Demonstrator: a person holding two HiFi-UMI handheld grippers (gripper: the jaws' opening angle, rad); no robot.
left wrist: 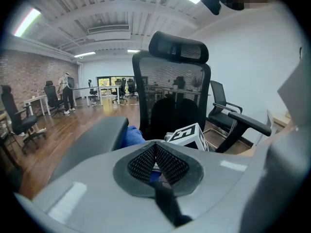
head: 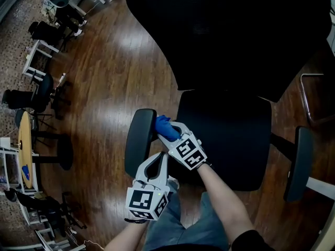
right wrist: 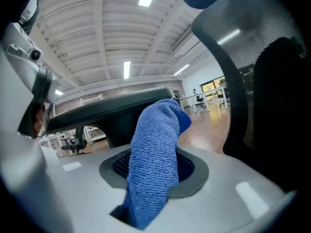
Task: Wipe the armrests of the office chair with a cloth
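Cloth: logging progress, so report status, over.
Right gripper shut on blue cloth, against inner edge of armrest on person's left. Left gripper shut, empty, nearer the person. Nothing in the way.

Chair backrest [head: 230,35] past top edge

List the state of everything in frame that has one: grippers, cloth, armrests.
left gripper: shut, nothing in the jaws.
right gripper: shut on the cloth.
cloth: bunched, clamped, against the near armrest's inner side.
near armrest: cloth at its inner edge.
far armrest: nothing touching it.
chair seat: empty.
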